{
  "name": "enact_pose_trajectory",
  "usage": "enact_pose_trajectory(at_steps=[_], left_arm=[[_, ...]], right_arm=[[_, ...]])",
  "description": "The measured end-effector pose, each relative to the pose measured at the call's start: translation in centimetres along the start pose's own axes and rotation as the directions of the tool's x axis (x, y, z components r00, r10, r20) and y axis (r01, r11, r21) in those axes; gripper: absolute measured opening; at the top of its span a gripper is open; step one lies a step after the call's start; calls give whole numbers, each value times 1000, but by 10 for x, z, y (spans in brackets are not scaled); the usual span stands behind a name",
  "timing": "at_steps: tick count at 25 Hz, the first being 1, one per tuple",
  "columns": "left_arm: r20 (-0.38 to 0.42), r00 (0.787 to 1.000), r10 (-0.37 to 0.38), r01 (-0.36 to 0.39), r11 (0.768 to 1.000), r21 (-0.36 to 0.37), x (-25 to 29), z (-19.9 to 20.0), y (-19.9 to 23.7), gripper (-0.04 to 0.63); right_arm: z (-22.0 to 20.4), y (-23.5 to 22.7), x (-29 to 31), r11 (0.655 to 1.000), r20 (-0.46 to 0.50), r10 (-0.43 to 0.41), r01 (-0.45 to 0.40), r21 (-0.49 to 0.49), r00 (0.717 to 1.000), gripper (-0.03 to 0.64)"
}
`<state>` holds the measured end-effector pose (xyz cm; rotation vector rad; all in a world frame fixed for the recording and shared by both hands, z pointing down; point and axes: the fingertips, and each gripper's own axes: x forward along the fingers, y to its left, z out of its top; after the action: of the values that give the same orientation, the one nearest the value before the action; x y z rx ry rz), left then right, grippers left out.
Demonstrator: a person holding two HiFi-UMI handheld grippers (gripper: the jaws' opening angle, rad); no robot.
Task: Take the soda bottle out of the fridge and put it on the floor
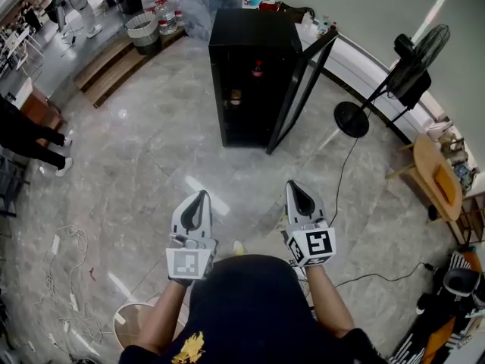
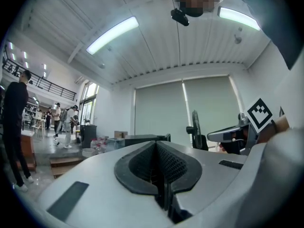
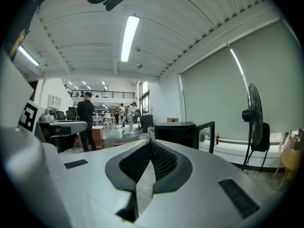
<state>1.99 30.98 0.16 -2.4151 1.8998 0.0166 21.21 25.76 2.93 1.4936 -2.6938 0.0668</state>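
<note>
A black fridge [image 1: 250, 74] stands on the marble floor ahead, its glass door [image 1: 301, 89] swung open to the right. Inside on a shelf I make out the soda bottle [image 1: 258, 70], dark with a red cap. Both grippers are held level in front of the person's body, well short of the fridge. The left gripper [image 1: 201, 196] is shut with nothing in it, and so is the right gripper [image 1: 292, 186]. In the right gripper view the shut jaws [image 3: 150, 142] point at the fridge [image 3: 178, 133]. In the left gripper view the pads [image 2: 164, 163] meet, with the fridge [image 2: 142, 138] behind them.
A standing fan [image 1: 383, 89] is to the right of the fridge, its cable [image 1: 341, 180] trailing across the floor. A wooden chair [image 1: 436, 174] stands at the right. A bin [image 1: 142, 30] and a low wooden step [image 1: 114, 65] lie far left, where a person's legs [image 1: 30, 139] stand.
</note>
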Motion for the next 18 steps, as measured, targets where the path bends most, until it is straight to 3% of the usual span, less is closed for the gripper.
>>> enact_pose_trajectory(at_steps=[6, 11, 14, 18], left_arm=[[-59, 998, 23, -18, 996, 84, 2, -16, -2, 17], [-55, 998, -25, 29, 998, 60, 5, -16, -9, 17], [-44, 998, -50, 53, 997, 59, 7, -15, -13, 17], [-54, 998, -34, 37, 998, 43, 7, -19, -8, 17]], right_arm=[[4, -1, -2, 1000, 22, -12, 12, -13, 1000, 13], [1, -2, 0, 1000, 2, -4, 4, -10, 1000, 162], [-1, 1, 2, 1000, -7, 12, -11, 1, 1000, 289], [-6, 7, 4, 1000, -28, 22, -23, -6, 999, 365]])
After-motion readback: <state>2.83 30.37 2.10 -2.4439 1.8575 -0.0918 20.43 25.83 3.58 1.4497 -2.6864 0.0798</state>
